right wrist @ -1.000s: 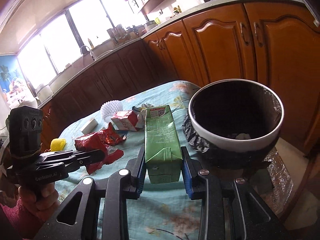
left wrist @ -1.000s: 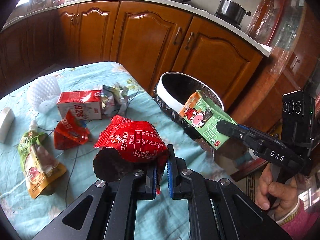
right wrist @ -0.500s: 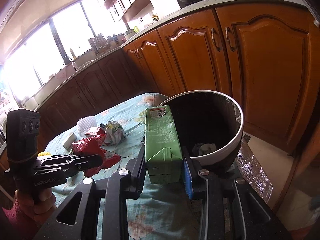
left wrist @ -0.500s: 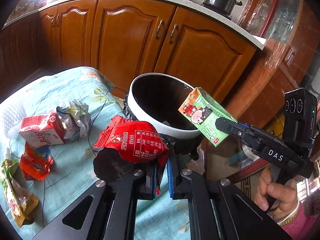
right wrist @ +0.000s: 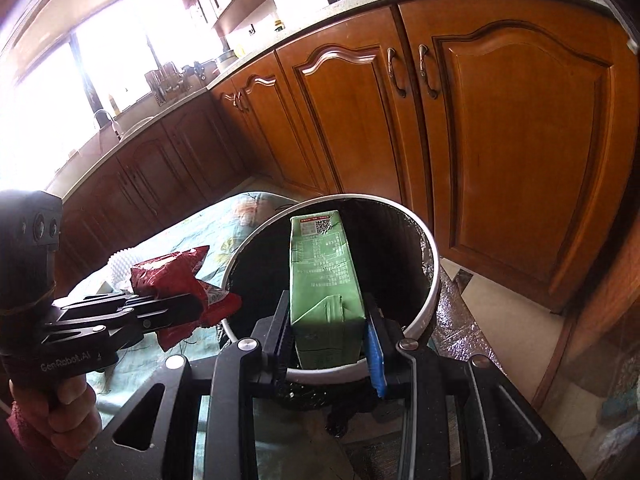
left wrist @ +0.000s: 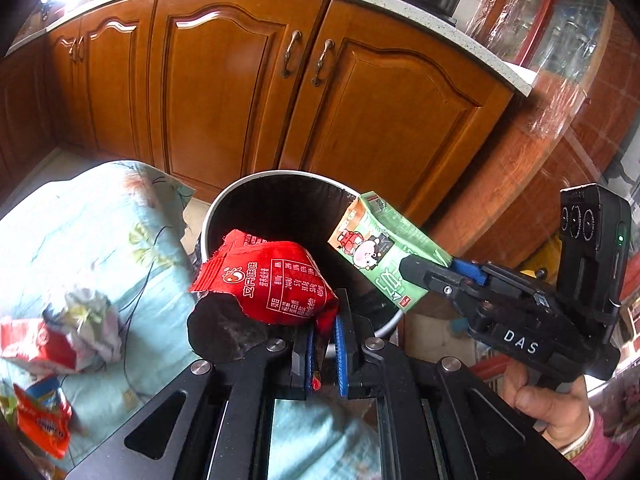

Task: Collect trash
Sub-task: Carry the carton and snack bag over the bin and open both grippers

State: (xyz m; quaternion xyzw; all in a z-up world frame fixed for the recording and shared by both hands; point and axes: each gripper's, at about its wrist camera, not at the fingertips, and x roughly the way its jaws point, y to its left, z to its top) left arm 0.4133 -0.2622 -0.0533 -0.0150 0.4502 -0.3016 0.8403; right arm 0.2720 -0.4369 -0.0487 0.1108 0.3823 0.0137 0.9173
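My left gripper (left wrist: 323,354) is shut on the edge of a red snack wrapper (left wrist: 272,280), which hangs over the near rim of the white-rimmed, black-lined trash bin (left wrist: 224,208). My right gripper (right wrist: 330,340) is shut on a green drink carton (right wrist: 324,276), held lengthwise above the mouth of the trash bin (right wrist: 432,280). In the left wrist view the carton (left wrist: 380,252) and the right gripper (left wrist: 424,276) sit at the bin's right side. In the right wrist view the wrapper (right wrist: 176,276) and the left gripper (right wrist: 188,312) are at the bin's left rim.
The table with a light floral cloth (left wrist: 80,232) still holds a crumpled paper (left wrist: 92,320), a red and white carton (left wrist: 36,344) and an orange wrapper (left wrist: 44,420). A white foam net (right wrist: 120,264) lies further back. Wooden cabinets (left wrist: 240,92) stand close behind the bin.
Both grippers have carried their loads from over the table towards the bin, which now lies right beneath them. Both grips have stayed as they were.
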